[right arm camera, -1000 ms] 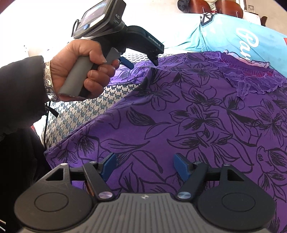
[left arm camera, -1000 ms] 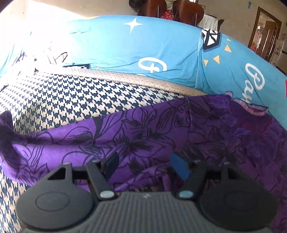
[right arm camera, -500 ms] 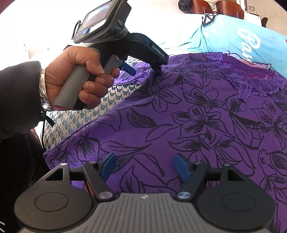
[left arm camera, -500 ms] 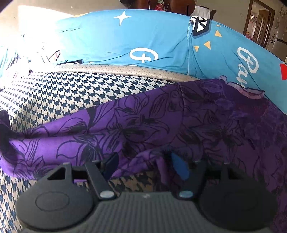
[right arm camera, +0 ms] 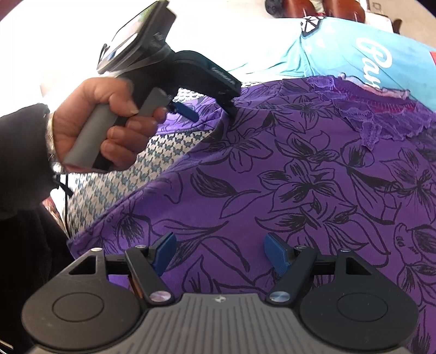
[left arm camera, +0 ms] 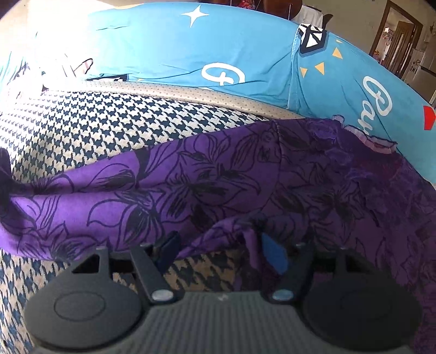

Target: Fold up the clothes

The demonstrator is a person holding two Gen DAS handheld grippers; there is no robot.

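Observation:
A purple garment with black flower outlines lies spread on a houndstooth cover, one sleeve stretching left. My left gripper is open and low over the garment's underarm edge. A raised fold of purple cloth and a patch of the cover show between its fingers, and the pads do not press on the cloth. The right wrist view shows the same garment flat, lace neckline at the far right. My right gripper is open just above the cloth, near the garment's near-left hem. The left gripper is held by a hand at the sleeve.
A bright blue printed garment lies spread beyond the purple one, also in the right wrist view. The houndstooth cover shows bare left of the purple hem. A dark sleeve fills the left edge. Brown chairs stand far behind.
The left gripper has tipped downward and drawn toward the underarm edge, so the houndstooth cover now shows between its fingers. The right gripper has stayed put.

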